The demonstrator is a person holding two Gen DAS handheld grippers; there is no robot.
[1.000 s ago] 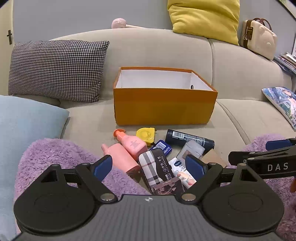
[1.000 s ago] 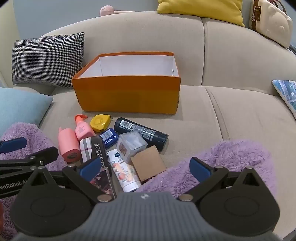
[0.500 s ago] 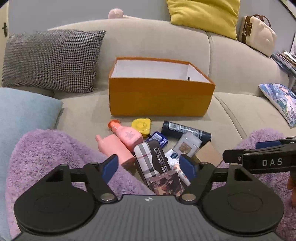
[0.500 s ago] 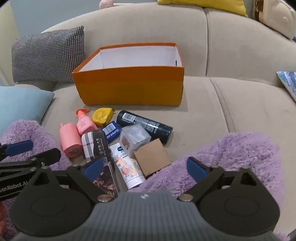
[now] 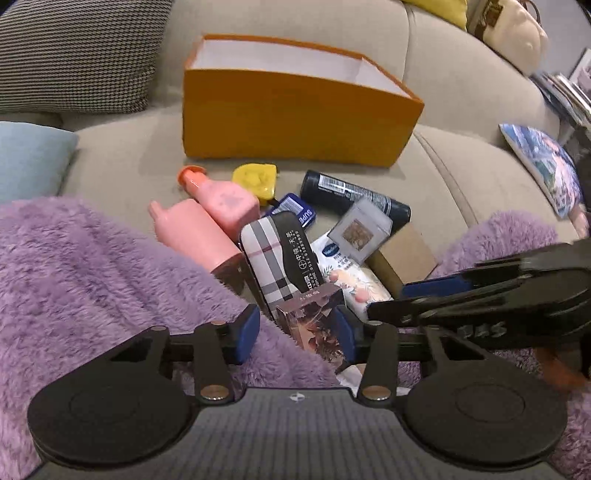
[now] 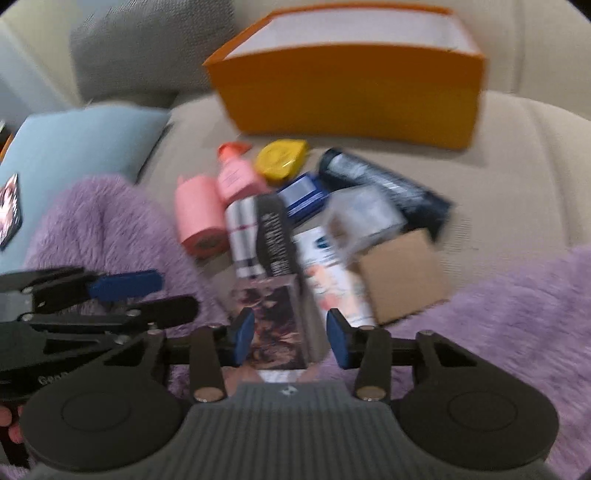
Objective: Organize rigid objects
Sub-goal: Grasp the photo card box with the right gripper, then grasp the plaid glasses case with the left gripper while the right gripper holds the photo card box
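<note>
Both claws were closing on the small printed box [image 6: 271,325] at pile's near end, btwn purple knees. Right claw [image 6: 291,341] straddled it squarely, long axis pointing away toward orange box [image 6: 351,99]; pads not yet gripping. Left claw [image 5: 297,334] sat offset to the left, nothing gripped.

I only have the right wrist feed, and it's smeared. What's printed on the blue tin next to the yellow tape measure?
Observer: The left wrist view shows white letters "SUPE" on the blue tin. The plaid case hides the rest.
Operator: Anything on the sofa right of the orange box? My picture ends there.
Observer: A patterned cushion lies at the seat's right end.
Operator: And higher up, behind the box?
Observer: A cream bag sits up there, beside a yellow cushion.
</note>
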